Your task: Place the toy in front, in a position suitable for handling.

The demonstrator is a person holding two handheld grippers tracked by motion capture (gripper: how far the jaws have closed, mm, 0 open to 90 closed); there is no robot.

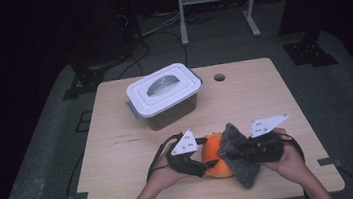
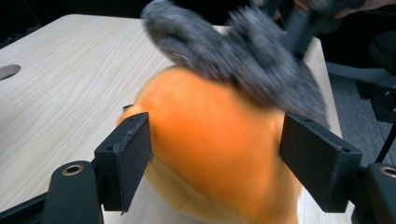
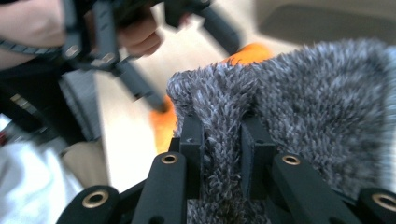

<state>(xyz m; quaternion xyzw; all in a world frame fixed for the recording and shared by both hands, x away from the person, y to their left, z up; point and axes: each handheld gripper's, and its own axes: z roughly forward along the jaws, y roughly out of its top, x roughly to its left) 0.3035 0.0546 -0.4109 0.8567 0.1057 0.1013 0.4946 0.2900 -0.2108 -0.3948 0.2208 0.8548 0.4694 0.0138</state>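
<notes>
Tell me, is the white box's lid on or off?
On. The white lid sits flat over the box, handle folded down.

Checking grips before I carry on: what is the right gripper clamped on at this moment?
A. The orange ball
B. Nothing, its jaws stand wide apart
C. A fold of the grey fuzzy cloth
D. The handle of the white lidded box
C: in the right gripper view the right gripper has its jaws pinched tight on a fold of the grey fuzzy cloth, which lies over the orange ball.
</notes>
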